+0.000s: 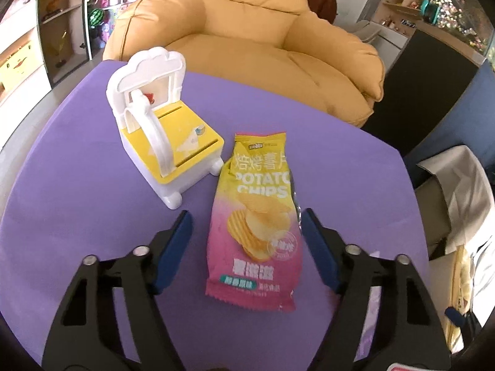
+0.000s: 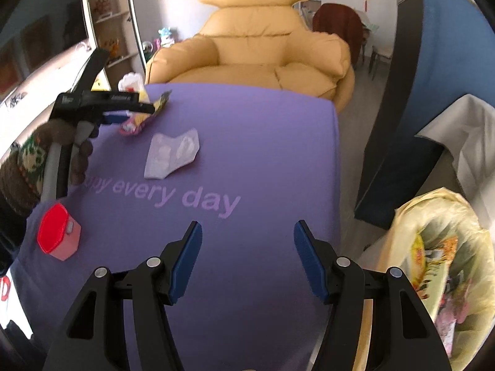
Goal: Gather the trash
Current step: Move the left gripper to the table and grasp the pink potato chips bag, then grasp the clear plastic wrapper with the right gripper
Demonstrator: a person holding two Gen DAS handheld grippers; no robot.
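A pink and yellow potato chips bag lies flat on the purple tablecloth. My left gripper hangs over it, open, with the bag between its blue pads; the left pad stands clear of it and the right pad is at the bag's edge. In the right wrist view that left gripper is at the far left over the chips bag, held by a gloved hand. A crumpled clear wrapper lies mid-table. My right gripper is open over bare cloth, with nothing between its fingers.
A white and yellow toy chair stands just left of the chips bag. A pink box with a red lid sits at the near left. A yellow-lined trash bin holding wrappers stands off the table's right edge. A tan armchair is behind the table.
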